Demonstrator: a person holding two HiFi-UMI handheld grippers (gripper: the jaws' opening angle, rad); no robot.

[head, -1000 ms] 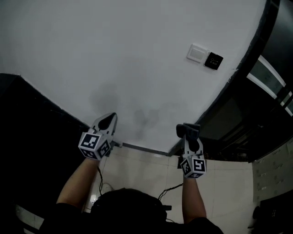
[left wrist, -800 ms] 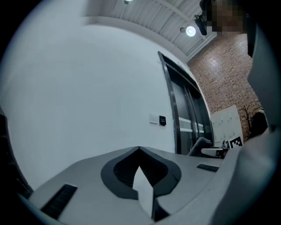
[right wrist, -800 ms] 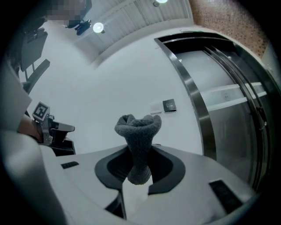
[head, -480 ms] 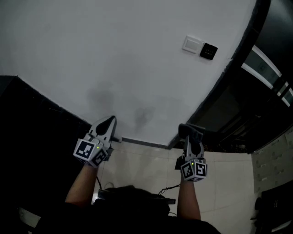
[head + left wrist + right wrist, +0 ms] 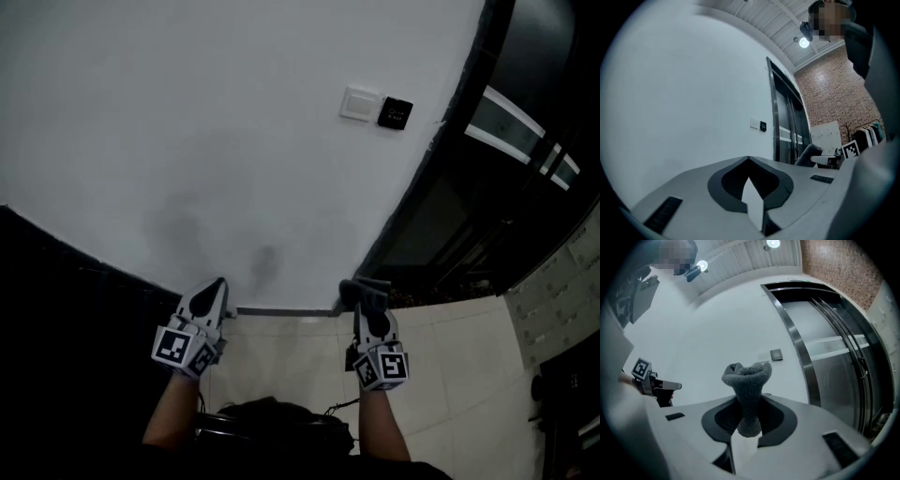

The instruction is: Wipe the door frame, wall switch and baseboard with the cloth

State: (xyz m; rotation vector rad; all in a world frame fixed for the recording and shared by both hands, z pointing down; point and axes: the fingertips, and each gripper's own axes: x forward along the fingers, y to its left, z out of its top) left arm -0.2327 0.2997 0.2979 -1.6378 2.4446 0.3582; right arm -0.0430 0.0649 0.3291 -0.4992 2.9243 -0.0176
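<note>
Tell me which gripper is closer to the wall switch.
Right. The right gripper, holding the cloth, is almost directly below the wall switch; the left gripper is low too, but well off to its left.

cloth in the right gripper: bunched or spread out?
Bunched. The cloth is a rolled-up wad pinched between the jaws of the right gripper, with its end flaring out just past them.

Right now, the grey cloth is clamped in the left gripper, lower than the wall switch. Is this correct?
Not quite: the grey cloth is clamped in the right gripper, as the right gripper view shows. The left gripper is shut on nothing. The cloth is indeed lower than the wall switch.
</note>
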